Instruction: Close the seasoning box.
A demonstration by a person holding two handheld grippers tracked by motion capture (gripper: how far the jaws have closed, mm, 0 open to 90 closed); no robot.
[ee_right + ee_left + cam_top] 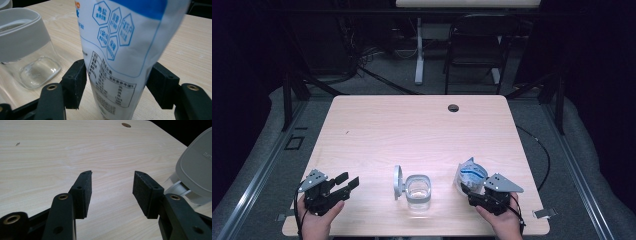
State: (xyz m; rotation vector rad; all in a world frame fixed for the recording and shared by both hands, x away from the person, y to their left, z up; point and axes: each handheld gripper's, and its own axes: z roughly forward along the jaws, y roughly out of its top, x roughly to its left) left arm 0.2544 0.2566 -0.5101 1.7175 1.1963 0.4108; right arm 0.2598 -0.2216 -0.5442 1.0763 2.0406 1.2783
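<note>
High view: left gripper point(343, 184) lower left, idle, jaws apart; jar point(418, 191) bottom centre, lid flipped open. Left gripper view: nothing between the spread jaws. Right gripper view: right gripper point(117, 82) spread wide around the pouch point(120, 45), contact unclear. Likely next: clamp, lift, pour.

Bag's point(120, 50) top cut off; small print illegible; lid point(197, 167) cropped

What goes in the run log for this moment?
left gripper: open, idle | right gripper: bag between jaws, grip unclear | jar: lid open
</note>
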